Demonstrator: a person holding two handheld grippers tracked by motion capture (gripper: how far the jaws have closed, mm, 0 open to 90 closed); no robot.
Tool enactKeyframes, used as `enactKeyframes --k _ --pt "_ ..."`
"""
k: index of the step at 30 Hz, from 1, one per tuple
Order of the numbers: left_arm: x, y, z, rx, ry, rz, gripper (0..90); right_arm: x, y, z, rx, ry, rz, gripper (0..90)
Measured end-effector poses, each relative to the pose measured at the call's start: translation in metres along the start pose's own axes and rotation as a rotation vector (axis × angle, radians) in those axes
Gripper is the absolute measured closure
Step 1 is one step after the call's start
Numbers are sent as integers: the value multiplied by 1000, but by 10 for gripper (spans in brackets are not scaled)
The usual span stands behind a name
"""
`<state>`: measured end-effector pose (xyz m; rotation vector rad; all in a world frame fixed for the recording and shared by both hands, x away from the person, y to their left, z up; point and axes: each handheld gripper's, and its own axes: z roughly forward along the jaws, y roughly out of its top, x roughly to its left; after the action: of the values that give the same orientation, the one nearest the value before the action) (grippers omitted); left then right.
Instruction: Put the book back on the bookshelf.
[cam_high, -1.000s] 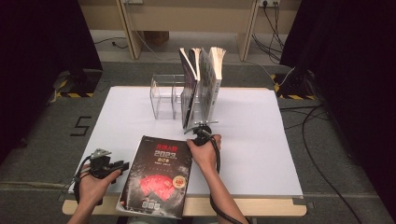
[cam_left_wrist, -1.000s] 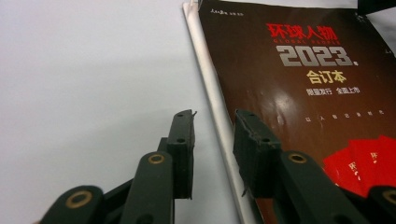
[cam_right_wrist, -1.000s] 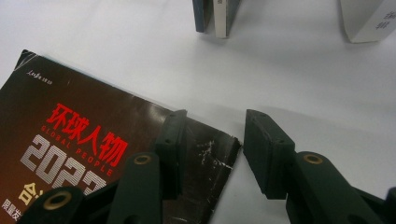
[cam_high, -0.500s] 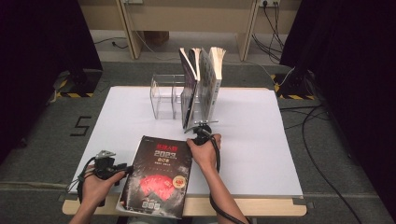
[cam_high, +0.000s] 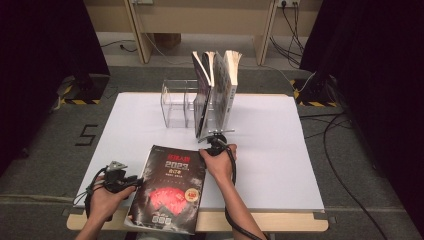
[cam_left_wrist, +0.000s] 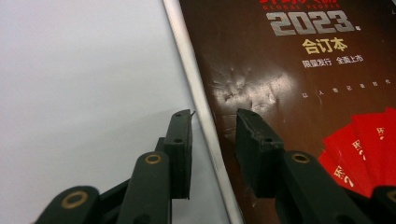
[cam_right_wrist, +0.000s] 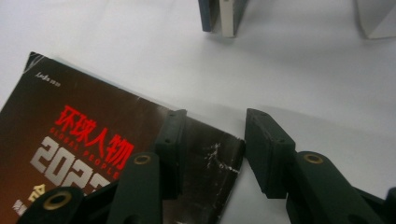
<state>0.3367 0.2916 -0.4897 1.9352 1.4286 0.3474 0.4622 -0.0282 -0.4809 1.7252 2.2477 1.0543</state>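
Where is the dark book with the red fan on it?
High view: the dark book lies flat at the table's near edge, between both hands.

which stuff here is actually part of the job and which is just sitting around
In the job:
- dark magazine
- left gripper, open, straddling the magazine's left edge
- right gripper, open, over its top right corner

Lying about:
- standing books
- clear acrylic rack
- white table
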Motion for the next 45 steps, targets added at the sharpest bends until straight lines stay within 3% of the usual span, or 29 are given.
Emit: enactKeyframes --k 3,6,12,22,27,30,45 --pt "-2 0 0 -2 -12 -3 731 1 -1 0 3 6 15 604" --pt "-4 0 0 -2 6 17 732 0 -2 -1 0 16 25 608" --pt "-7 0 0 1 19 17 733 0 -4 -3 15 34 36 610" --pt "-7 0 0 0 19 8 735 -3 -9 -7 19 62 85 635" --pt "-7 1 1 1 20 8 735 -2 -13 -9 11 63 65 649" --pt "-7 1 0 1 21 10 735 -4 -14 -10 16 79 97 669" --pt "-7 1 1 4 23 12 735 -10 -18 -12 43 152 150 700"
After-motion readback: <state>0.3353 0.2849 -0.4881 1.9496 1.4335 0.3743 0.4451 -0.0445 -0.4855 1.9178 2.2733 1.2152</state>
